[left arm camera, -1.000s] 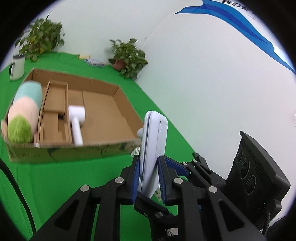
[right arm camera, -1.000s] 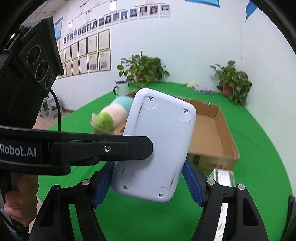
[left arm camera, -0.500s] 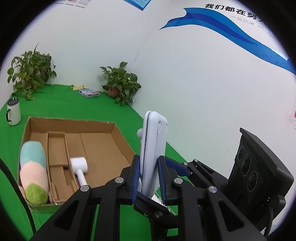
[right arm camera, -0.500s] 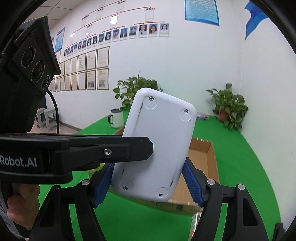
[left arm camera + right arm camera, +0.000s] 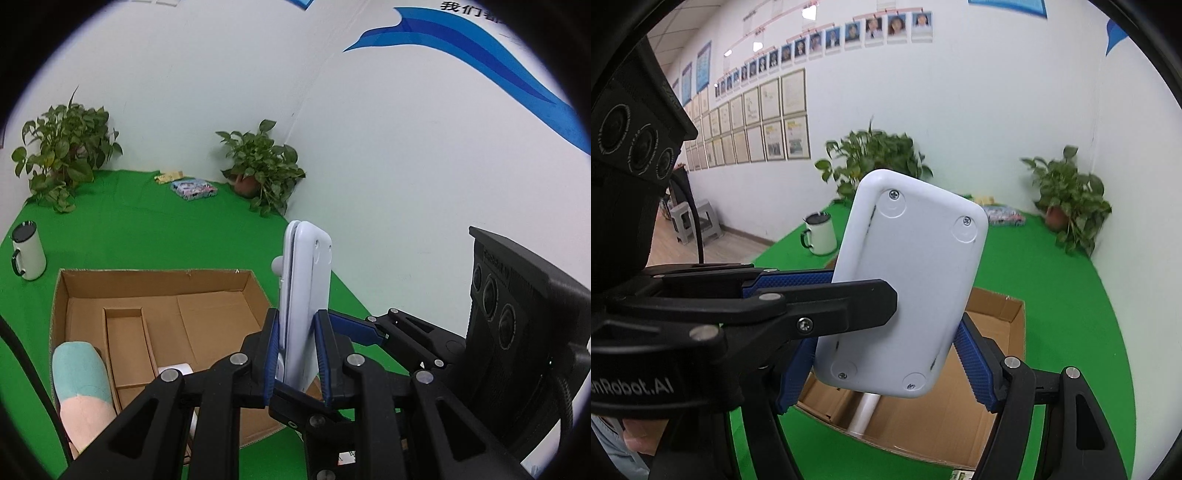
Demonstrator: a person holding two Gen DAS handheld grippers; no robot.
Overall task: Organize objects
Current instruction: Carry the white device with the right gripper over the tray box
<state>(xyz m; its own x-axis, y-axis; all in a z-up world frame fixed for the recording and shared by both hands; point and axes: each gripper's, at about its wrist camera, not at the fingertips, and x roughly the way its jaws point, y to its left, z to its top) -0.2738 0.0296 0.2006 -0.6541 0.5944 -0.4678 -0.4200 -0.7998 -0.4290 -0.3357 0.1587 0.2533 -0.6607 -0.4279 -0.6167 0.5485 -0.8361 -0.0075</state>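
Note:
My left gripper (image 5: 297, 354) is shut on a flat white plastic device (image 5: 304, 295), held upright and edge-on. In the right wrist view the same device (image 5: 905, 291) shows its screwed back face. My right gripper (image 5: 886, 365) has its blue pads (image 5: 975, 369) at the device's two side edges, and the left gripper's finger (image 5: 820, 310) crosses in front. An open cardboard box (image 5: 159, 314) lies below on the green cloth, holding a pastel plush roll (image 5: 81, 384) and a white handled object (image 5: 173, 369).
A white mug (image 5: 27, 251) stands left of the box. Two potted plants (image 5: 264, 166) stand at the wall, with a colourful packet (image 5: 194, 188) between them. White walls close in at the right. A grey stool (image 5: 694, 221) stands off the cloth.
Both grippers have lifted and moved over the box with the device. The box now sits lower and nearer in both views. The grip on the device looks the same.

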